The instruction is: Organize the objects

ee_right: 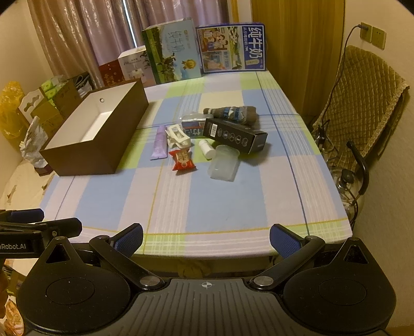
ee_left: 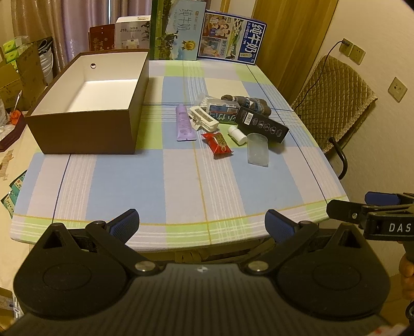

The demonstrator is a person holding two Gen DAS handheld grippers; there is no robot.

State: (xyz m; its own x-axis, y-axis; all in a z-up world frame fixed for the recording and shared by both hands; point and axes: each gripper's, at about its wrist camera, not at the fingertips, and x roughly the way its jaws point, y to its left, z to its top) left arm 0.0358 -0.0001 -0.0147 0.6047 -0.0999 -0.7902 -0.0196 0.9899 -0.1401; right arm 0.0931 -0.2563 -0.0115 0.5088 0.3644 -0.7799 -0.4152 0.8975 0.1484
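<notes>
Right gripper [ee_left: 372,209] cut by frame edge

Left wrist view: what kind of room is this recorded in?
Most likely a home dining or living room: a table with a checked cloth, curtains behind it, a padded chair, and stacked milk cartons.

Left gripper [ee_left: 201,223] and right gripper [ee_right: 206,239] held level and side by side, both pointing forward, jaws spread wide, nothing between the blue pads [ee_left: 126,219]. Part of a hand [ee_left: 406,275] grips the right gripper's handle.
</notes>
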